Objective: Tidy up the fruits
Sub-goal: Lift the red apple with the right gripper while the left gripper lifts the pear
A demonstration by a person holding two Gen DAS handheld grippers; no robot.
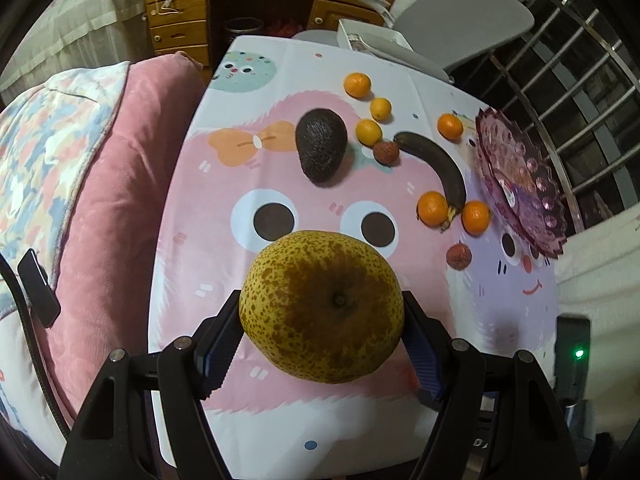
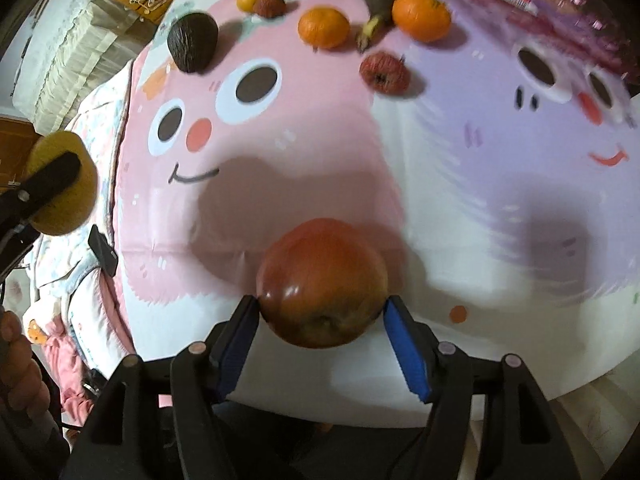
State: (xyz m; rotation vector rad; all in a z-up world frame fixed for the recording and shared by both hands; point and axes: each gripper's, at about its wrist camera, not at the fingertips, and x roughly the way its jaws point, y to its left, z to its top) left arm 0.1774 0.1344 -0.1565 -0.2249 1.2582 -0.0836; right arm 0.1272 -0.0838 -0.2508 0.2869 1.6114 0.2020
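A: Left gripper (image 1: 322, 312) is pinching the speckled yellow pear (image 1: 321, 306), both blue pads pressed to its sides, fruit lifted clear of the cartoon tablecloth (image 1: 224, 264). From the right wrist view the same pear (image 2: 62, 184) shows at the far left edge, off beyond the table's edge, black finger across it.

B: Right gripper (image 2: 322, 312)?

A: Jaws straddle the red apple (image 2: 322, 282). Left pad touches the skin; the right pad shows a thin gap. It counts as spread, not clamped. The apple seems to sit on the cloth near the table's near edge, though the contact is hidden.

B: Rest of the fruit?

A: Dark avocado (image 1: 321, 150) is toward the far left of the cluster. Blackened banana (image 1: 434, 166) curves toward the purple glass plate (image 1: 520, 184), which stands at the table's right edge with no fruit on it. Two oranges flank the banana's stem end, one (image 1: 433, 208) left, one (image 1: 476, 216) right. Three more small oranges sit in a loose line farther back, and one more near the plate's far rim. One wrinkled red fruit (image 1: 459, 256) lies alone nearer, another (image 1: 386, 152) touches the banana's far tip.

B: Surroundings?

A: Pink cushion (image 1: 120, 184) left of the table, wooden desk (image 1: 224, 12) behind.
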